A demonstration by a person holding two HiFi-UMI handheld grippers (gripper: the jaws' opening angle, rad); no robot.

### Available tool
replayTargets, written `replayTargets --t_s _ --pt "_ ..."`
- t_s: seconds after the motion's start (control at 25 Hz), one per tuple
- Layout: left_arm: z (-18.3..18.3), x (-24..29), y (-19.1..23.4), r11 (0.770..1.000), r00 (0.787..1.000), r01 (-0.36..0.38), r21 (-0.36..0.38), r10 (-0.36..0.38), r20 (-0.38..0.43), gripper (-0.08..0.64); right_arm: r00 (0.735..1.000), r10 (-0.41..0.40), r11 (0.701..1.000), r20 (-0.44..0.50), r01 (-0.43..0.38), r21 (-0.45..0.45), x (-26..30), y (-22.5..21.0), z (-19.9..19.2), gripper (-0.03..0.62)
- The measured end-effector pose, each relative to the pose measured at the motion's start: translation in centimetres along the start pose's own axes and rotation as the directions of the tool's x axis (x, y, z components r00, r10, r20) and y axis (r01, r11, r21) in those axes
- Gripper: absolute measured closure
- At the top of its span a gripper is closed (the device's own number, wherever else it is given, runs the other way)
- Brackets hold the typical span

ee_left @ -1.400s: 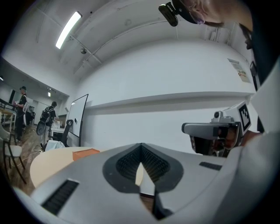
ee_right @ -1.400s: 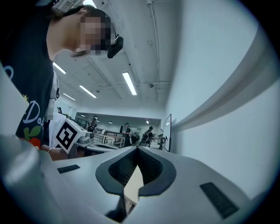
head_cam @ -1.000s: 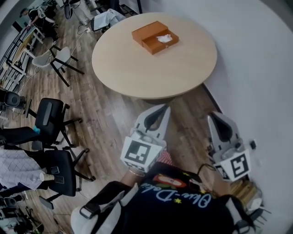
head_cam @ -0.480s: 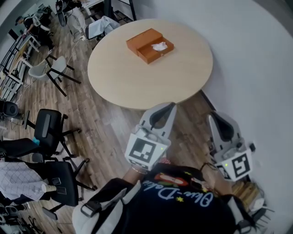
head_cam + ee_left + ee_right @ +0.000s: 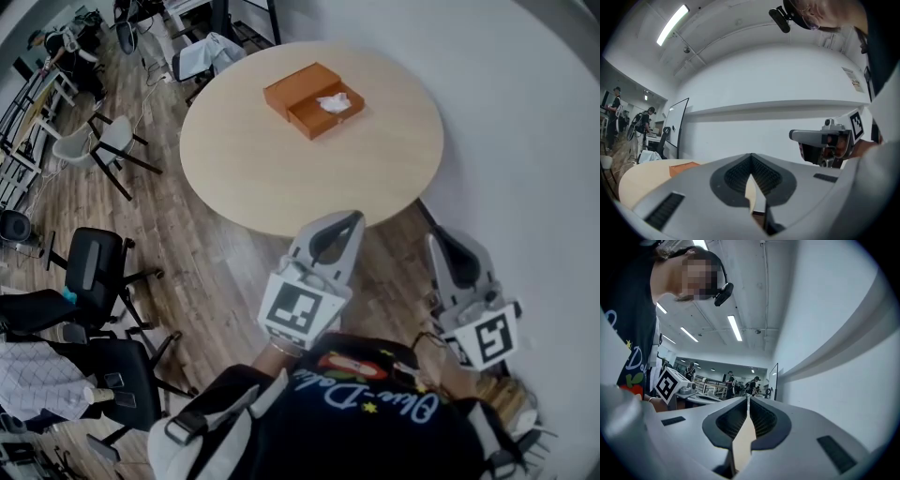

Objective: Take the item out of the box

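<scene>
An orange box (image 5: 312, 98) lies open on the far part of the round wooden table (image 5: 281, 169), its lid beside it. A white crumpled item (image 5: 333, 102) rests in the tray half. My left gripper (image 5: 349, 221) hangs just over the table's near edge, jaws shut and empty. My right gripper (image 5: 439, 238) is off the table to the right, near the white wall, also shut with nothing held. In the left gripper view the box (image 5: 683, 167) shows as a small orange shape on the table, far off.
Black office chairs (image 5: 94, 267) stand on the wood floor at the left, and a white chair (image 5: 108, 141) is near the table's left side. A white wall (image 5: 525, 141) runs along the right. Desks and people fill the far room.
The view has shifted slightly as the person nears the table. My left gripper's tip has come up to the table's near edge. The box and item have stayed put.
</scene>
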State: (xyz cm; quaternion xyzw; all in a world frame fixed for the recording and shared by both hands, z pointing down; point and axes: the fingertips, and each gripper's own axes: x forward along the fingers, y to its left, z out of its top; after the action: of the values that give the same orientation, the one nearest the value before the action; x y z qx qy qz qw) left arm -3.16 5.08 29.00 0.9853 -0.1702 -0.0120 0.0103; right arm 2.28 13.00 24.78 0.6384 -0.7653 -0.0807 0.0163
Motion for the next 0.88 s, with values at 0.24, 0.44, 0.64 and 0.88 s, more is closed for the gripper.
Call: replayTargets --t_s 0.24,0.44,0.64,0.88 --pt "0.3 -0.7 2.5 0.999 1.000 -0.028 0.020 0.028 0.005 0.575 0.999 0.039 0.999 0.008 -0.039 -0.001 3.1 0.9 0.0 0.595" --pt "-0.1 -1.7 3.8 0.999 0.999 -0.049 0.010 0.049 -0.004 0.575 0.997 0.081 0.997 0.003 -0.081 -0.002 5.1 2.1 -0.5 0.595" --pt "-1.4 -2.0 5.1 0.998 0.997 -0.069 0.003 0.069 -0.023 0.575 0.996 0.093 0.996 -0.015 -0.092 0.016 6.2 2.5 -1.6 0.595" --pt "-1.7 -1.8 6.0 0.995 0.995 -0.093 -0.026 0.092 -0.036 0.575 0.992 0.119 0.993 -0.029 -0.119 0.020 7.5 2.2 -2.0 0.595"
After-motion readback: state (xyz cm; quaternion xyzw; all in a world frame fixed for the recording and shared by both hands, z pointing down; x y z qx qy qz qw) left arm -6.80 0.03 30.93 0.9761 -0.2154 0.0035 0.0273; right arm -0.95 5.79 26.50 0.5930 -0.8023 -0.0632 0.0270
